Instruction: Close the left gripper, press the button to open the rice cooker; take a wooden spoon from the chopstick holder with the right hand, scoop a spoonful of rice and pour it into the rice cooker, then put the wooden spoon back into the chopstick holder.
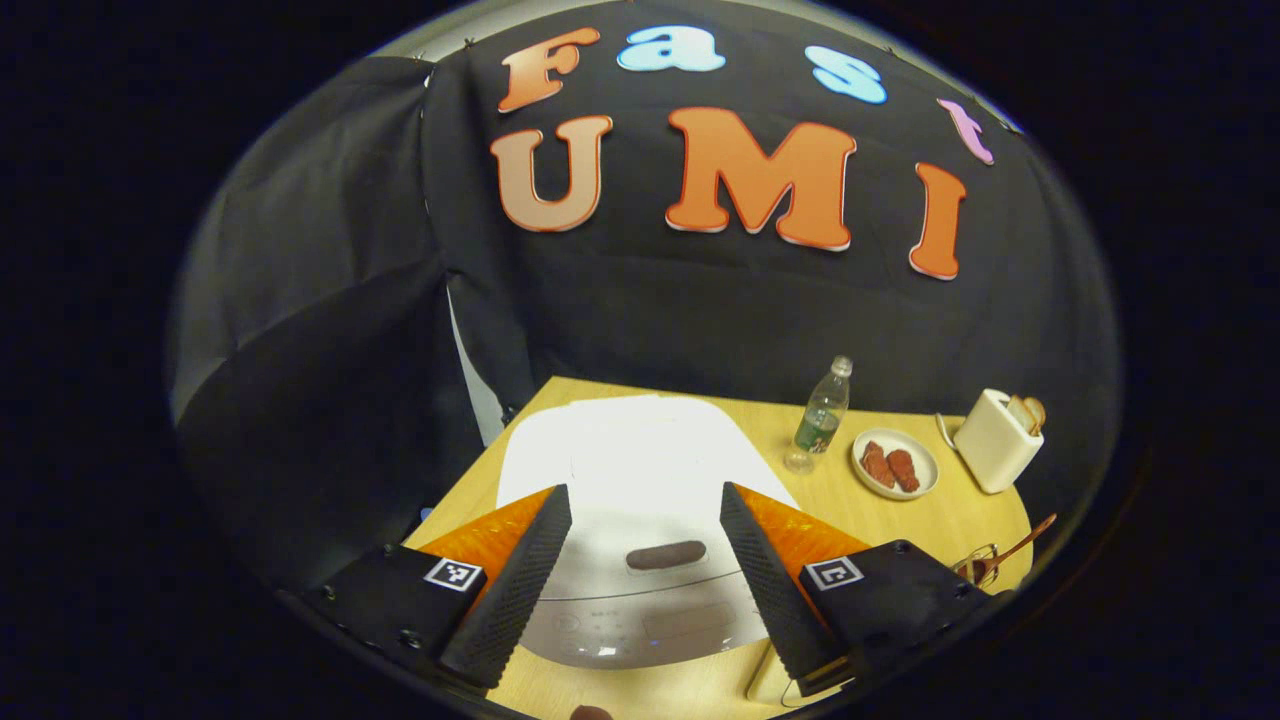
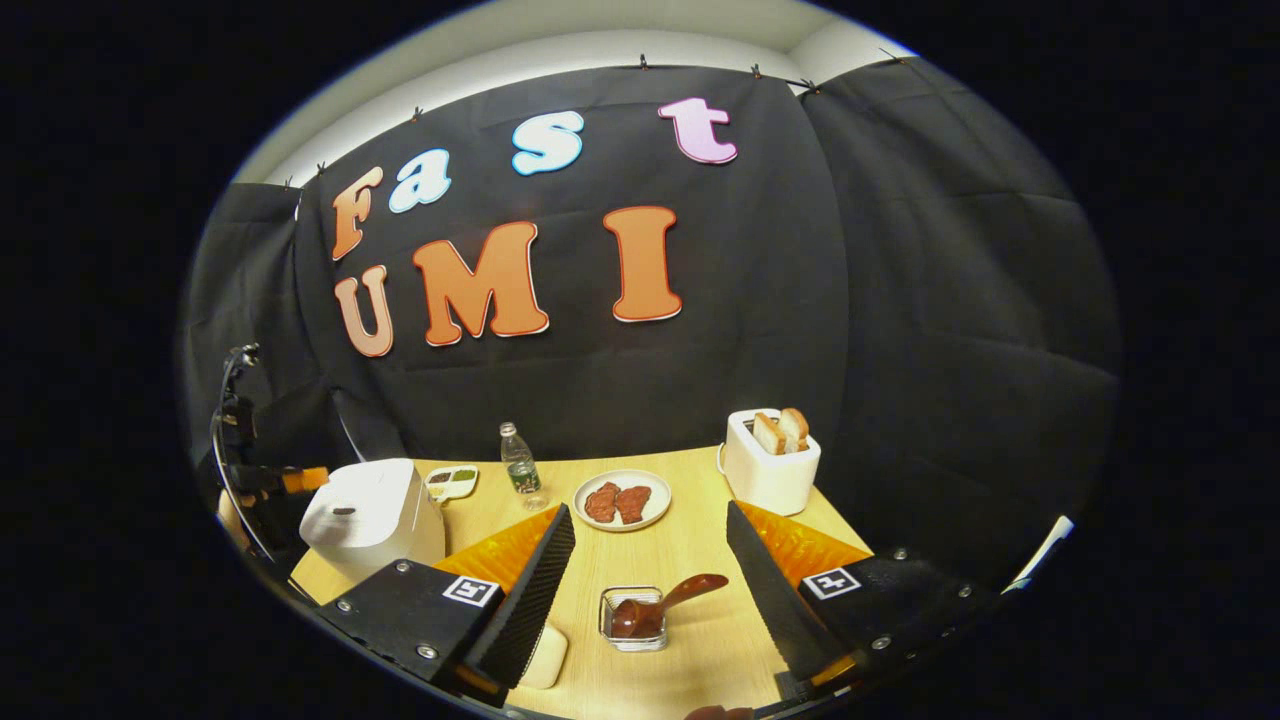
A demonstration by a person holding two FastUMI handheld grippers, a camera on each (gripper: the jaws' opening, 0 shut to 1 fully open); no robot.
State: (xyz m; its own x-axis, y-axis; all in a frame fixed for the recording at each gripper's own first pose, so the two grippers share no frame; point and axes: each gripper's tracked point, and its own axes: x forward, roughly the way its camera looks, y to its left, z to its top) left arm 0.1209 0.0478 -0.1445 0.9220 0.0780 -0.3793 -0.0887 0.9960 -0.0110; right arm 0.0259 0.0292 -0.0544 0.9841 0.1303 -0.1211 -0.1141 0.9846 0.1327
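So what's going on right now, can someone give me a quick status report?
Both grippers open: left gripper poised over the closed rice cooker, button unpressed. Right gripper faces the wooden spoon in its holder. Nothing blocking.

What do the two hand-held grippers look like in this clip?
Each hand-held gripper, left and right, has two long wedge-shaped fingers with ridged inner faces, translucent orange side panels, and black blocks with screws at the base. A square black-and-white marker sits on each block.
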